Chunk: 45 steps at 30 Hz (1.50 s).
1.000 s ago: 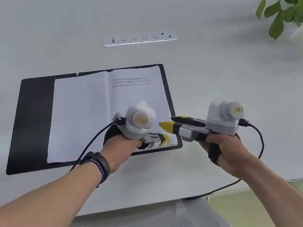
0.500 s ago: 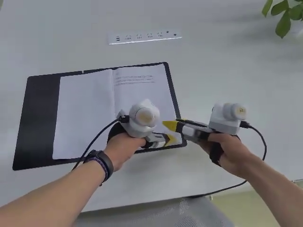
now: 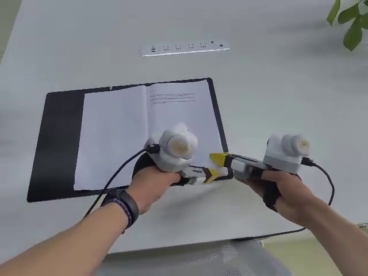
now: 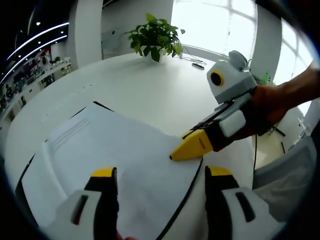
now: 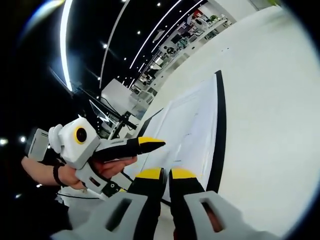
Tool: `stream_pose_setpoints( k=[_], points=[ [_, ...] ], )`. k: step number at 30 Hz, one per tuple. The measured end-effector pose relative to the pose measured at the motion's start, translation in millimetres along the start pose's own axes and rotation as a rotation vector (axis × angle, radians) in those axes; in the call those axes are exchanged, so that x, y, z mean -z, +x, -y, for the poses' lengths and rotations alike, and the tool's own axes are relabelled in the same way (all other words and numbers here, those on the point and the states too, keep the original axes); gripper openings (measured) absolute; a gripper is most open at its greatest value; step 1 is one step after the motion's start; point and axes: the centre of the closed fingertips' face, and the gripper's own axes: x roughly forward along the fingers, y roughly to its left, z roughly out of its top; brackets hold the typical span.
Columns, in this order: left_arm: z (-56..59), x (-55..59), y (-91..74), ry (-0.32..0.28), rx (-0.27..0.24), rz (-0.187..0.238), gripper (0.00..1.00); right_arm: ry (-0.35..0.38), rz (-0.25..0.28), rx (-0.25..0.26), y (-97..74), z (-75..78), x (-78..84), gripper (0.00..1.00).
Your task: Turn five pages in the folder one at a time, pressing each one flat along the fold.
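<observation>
The black folder (image 3: 57, 144) lies open on the white table, with white pages (image 3: 184, 115) spread flat on both sides of the fold. Both grippers meet at its near right corner. My left gripper (image 3: 207, 173) points right over that corner, and its own view shows the gripper (image 4: 161, 172) open above the page (image 4: 110, 145). My right gripper (image 3: 216, 158) points left with its yellow tips shut. Its tip rests on the page's edge between the left jaws. In its own view my right gripper (image 5: 166, 174) is shut at the corner of the page (image 5: 195, 120).
A white power strip (image 3: 185, 48) lies on the table beyond the folder. A potted plant (image 3: 351, 23) stands at the far right. The table's near edge runs just below my hands, with a mesh chair (image 3: 230, 259) under it. Black cables trail from both grippers.
The head view has shifted, so the folder sits a little further right in the picture. Both grippers stay at the folder's near right corner, and the pages lie as before.
</observation>
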Motion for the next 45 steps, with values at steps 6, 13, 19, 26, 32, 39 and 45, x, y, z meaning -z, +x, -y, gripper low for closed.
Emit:
stream_pose_setpoints(
  k=[6, 13, 19, 26, 32, 39, 45],
  points=[
    [-4.7, -1.7, -12.9, -0.017, -0.021, 0.018, 0.71, -0.009, 0.004, -0.004, 3.0, -8.0, -5.0, 0.00],
    [-12.3, 1.1, -30.0, -0.061, -0.054, 0.045, 0.71, -0.023, 0.016, -0.011, 6.7, -15.4, -11.1, 0.00],
    [-16.8, 6.9, -39.8, -0.088, -0.075, 0.056, 0.72, -0.023, 0.014, -0.013, 9.1, -18.4, -12.2, 0.00],
    [-23.7, 12.6, -56.4, -0.103, -0.099, 0.070, 0.72, -0.044, 0.011, -0.021, 12.6, -19.9, -15.2, 0.00],
    [-32.7, 15.1, -69.0, -0.113, -0.122, 0.085, 0.72, -0.069, 0.003, -0.034, 20.0, -25.9, -16.7, 0.00],
    [-42.0, 20.3, -81.0, -0.119, -0.142, 0.091, 0.73, -0.081, 0.004, -0.044, 27.3, -32.4, -20.0, 0.00],
    [-46.9, 24.6, -92.3, -0.127, -0.158, 0.096, 0.73, -0.089, 0.004, -0.055, 33.3, -41.2, -22.6, 0.00]
  ],
)
